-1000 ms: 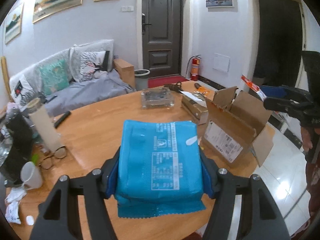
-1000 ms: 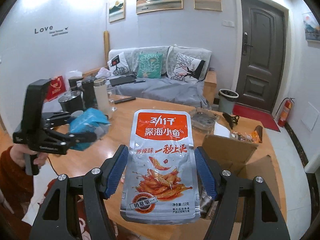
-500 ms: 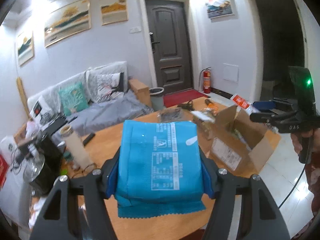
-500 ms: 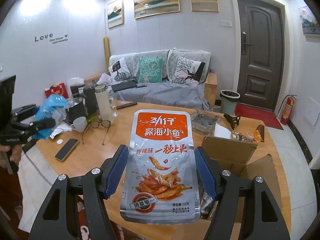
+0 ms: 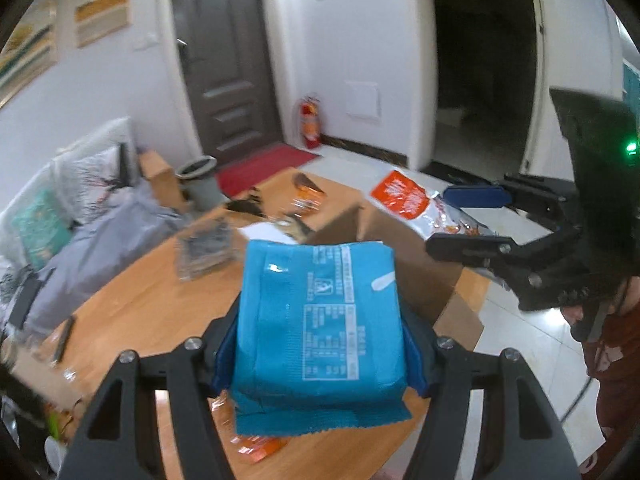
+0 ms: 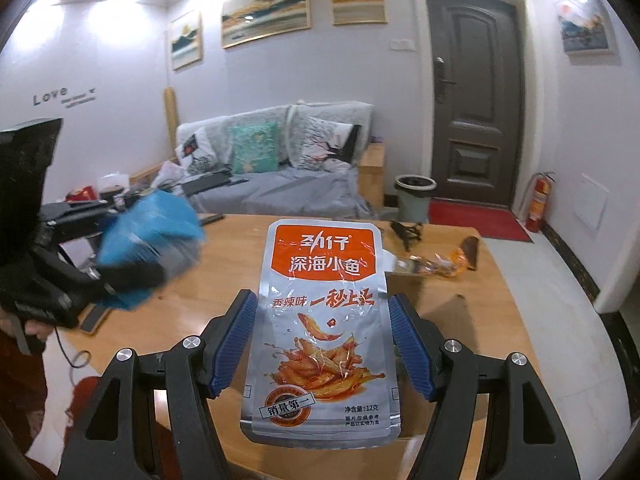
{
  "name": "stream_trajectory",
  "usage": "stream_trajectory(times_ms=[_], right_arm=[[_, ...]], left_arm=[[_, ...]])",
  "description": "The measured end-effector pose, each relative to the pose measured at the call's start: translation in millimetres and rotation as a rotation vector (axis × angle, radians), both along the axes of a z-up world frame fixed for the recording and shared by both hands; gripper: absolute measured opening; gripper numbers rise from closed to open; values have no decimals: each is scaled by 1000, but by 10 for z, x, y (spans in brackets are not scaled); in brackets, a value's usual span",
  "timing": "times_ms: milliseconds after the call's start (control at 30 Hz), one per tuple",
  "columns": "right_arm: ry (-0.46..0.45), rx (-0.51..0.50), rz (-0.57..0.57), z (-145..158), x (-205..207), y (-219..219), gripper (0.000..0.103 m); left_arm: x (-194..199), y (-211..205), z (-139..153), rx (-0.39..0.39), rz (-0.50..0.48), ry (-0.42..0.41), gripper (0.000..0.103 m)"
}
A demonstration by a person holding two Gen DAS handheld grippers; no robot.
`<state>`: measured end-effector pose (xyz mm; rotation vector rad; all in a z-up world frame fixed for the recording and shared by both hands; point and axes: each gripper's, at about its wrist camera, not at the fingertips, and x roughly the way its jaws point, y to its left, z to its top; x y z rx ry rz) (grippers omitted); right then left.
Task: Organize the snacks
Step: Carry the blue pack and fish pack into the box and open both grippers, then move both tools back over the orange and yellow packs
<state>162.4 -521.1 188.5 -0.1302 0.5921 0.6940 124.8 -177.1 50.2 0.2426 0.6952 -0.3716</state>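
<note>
the left gripper [image 5: 320,344] clamps a blue crinkle-edged snack bag [image 5: 318,320]; the right gripper [image 6: 322,340] pinches a silver and orange fish-snack pouch [image 6: 322,320]. both hang above the open brown cardboard box [image 5: 404,264], so the packs could collide or miss its opening.

Home living room; sofa [image 6: 280,168] with cushions; framed paintings [image 6: 266,14]; entry door [image 6: 476,100]

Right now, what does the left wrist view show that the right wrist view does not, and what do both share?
Only the left wrist view shows the dark open doorway and the blue packet's printed back. Only the right wrist view shows the "Love" wall lettering and the fish snack pouch's front. Both show the wooden table, the sofa, the fire extinguisher, and each gripper's packet seen from the other.
</note>
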Motion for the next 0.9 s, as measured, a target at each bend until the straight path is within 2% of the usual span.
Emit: stream_trajectory(times_ms=[233, 400, 467, 500, 533, 600, 700, 900], right_arm=[[84, -53, -20, -252, 364, -150, 65], [148, -56, -10, -443, 627, -188, 65], [175, -46, 0, -488, 703, -183, 66], [192, -45, 8, -509, 741, -174, 66], [204, -46, 15, -526, 764, -151, 66], [218, -48, 15, -541, 808, -137, 66], [217, -56, 6, -528, 806, -107, 72], [190, -56, 18, -419, 588, -12, 73]], left_arm=[[576, -493, -451, 51, -68, 142, 63], [694, -580, -605, 73, -74, 184, 63], [698, -528, -585, 62, -73, 183, 69], [693, -506, -562, 52, -69, 180, 79], [678, -472, -534, 46, -60, 172, 84], [690, -374, -497, 52, -47, 168, 84], [638, -185, -427, 46, -17, 148, 84], [409, 298, -163, 7, 58, 85, 85]])
